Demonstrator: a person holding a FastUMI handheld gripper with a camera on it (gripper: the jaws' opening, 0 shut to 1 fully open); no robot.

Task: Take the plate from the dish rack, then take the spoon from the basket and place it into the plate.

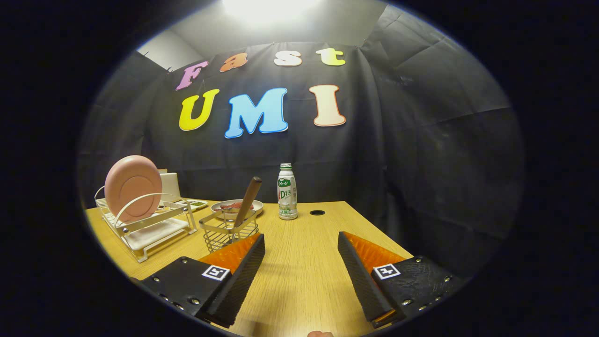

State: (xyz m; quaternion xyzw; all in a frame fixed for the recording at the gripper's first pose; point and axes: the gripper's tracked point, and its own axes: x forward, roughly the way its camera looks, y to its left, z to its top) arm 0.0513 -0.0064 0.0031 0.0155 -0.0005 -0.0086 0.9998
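A pink plate (132,187) stands on edge in a white wire dish rack (154,229), off to the left beyond my fingers. Right of the rack sits a small wire basket (228,230) just ahead of my left finger, with a spoon's brown handle (248,200) leaning up out of it. My gripper (302,243) is open above the wooden table (299,281), with nothing between its fingers. The plate and basket lie ahead and to the left of it, apart from both fingers.
A white bottle with a green label (287,192) stands upright on the table beyond the fingers. A shallow dish holding something red (237,206) lies behind the basket. A small tray with green bits (196,204) and a white box (169,185) sit behind the rack. A round cable hole (317,212) is near the bottle.
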